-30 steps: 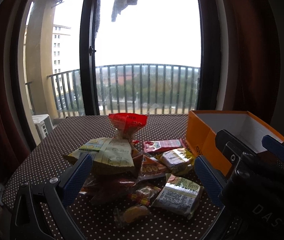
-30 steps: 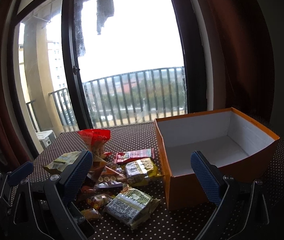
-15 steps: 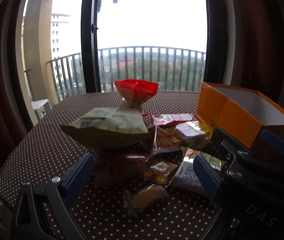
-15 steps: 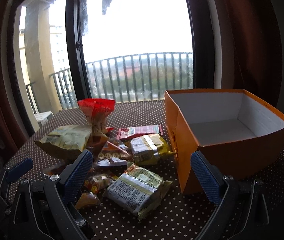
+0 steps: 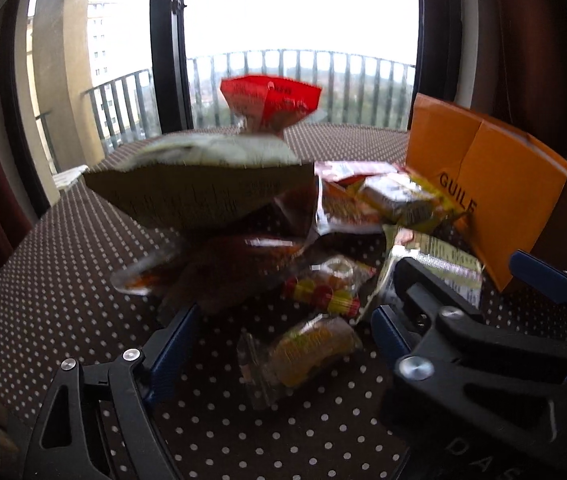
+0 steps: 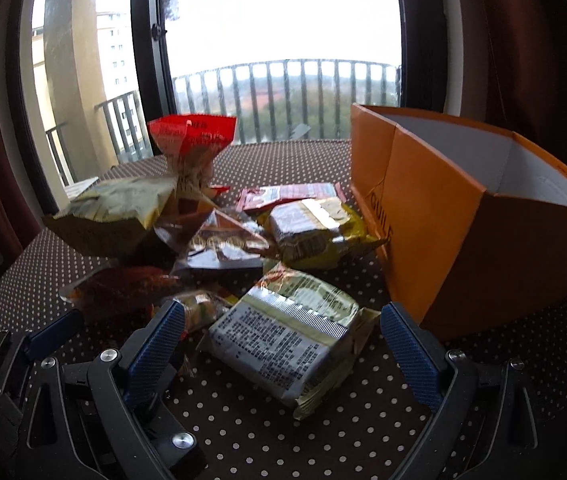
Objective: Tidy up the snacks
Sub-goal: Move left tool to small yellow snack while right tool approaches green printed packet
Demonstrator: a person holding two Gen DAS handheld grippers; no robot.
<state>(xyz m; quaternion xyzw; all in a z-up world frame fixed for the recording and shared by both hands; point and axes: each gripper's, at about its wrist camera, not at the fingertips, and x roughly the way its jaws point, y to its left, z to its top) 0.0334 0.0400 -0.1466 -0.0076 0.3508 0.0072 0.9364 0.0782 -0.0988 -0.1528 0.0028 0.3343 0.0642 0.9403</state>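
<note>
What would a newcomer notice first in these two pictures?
First, the loose heap of snack packets in the middle of the dotted tablecloth, with a red-topped bag standing tallest at the back. Next, the open orange box at the right of the heap, with no snack visible inside. Both open grippers point at the heap: the right gripper frames a silver and yellow packet, the left gripper a small yellow sweet.
</note>
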